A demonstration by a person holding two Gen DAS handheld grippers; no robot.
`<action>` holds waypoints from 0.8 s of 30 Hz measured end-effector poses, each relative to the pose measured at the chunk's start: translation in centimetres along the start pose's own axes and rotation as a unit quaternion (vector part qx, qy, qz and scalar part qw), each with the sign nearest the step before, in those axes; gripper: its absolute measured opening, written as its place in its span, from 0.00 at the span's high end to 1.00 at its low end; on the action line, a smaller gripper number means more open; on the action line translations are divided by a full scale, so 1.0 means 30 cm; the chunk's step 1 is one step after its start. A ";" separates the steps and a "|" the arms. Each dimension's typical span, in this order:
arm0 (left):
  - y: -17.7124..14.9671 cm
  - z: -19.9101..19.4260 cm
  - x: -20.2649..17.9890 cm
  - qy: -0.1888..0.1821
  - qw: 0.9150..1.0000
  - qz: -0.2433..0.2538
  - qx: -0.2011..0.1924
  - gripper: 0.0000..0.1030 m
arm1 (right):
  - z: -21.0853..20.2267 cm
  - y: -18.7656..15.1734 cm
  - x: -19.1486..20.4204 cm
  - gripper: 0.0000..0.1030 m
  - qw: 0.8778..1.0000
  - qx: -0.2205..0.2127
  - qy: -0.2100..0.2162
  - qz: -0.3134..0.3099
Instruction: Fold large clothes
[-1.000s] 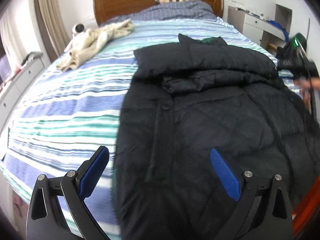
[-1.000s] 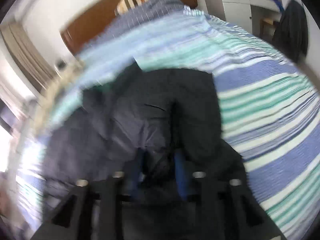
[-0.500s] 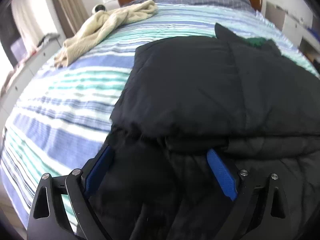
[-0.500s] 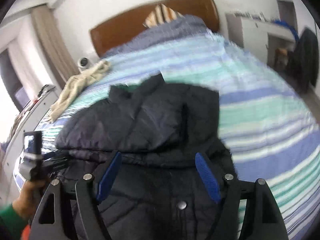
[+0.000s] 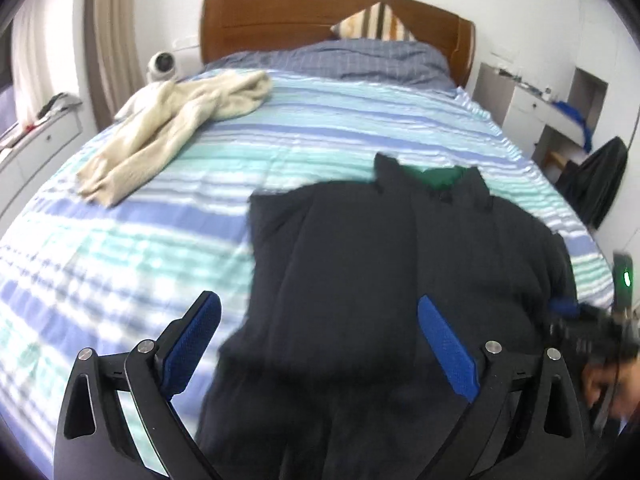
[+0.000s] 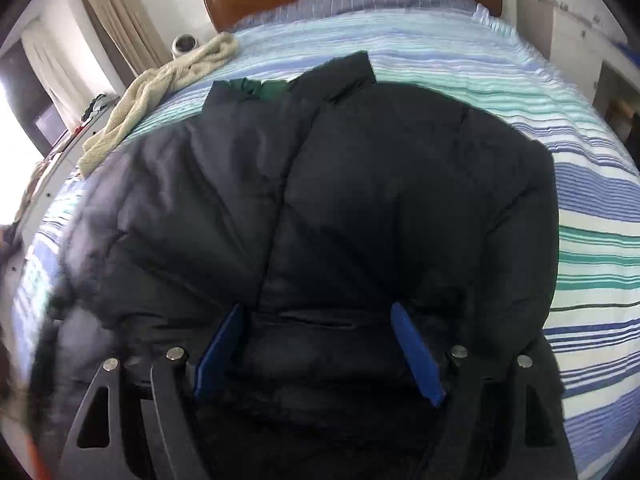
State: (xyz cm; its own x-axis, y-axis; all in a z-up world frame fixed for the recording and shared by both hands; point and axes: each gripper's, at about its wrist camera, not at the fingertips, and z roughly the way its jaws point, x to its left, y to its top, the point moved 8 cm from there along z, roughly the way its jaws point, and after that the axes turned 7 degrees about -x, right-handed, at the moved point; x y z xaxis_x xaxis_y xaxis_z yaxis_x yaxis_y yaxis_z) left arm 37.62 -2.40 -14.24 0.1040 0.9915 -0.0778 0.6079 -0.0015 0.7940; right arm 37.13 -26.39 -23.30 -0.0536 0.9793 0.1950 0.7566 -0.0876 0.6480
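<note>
Black jacket (image 5: 380, 272) on striped bed (image 5: 120, 248), left claw (image 5: 320, 328) spread

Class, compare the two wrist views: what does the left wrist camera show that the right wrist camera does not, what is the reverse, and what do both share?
Only the left wrist view shows the dark garment hanging by the white desk and the other hand-held gripper's green light. Only the right wrist view shows the jacket's quilted seams up close, with the right hand-held gripper open over it. Both share the black puffer jacket with its green lining, the cream sweater, the striped bedspread and the wooden headboard.
</note>
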 end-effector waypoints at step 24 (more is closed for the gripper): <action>0.052 0.436 0.002 0.003 0.998 -0.026 0.062 0.03 | -0.008 -0.027 -0.020 0.24 0.998 -0.050 0.022 0.027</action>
State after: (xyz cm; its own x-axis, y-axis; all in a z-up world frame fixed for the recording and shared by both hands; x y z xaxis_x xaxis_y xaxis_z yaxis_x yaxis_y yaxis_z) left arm 48.89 -4.03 -20.89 0.0658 0.9915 -0.1126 0.7050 0.0336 0.7084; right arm 36.40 -26.94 -23.76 -0.0452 0.9640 0.2620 0.6899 -0.1595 0.7061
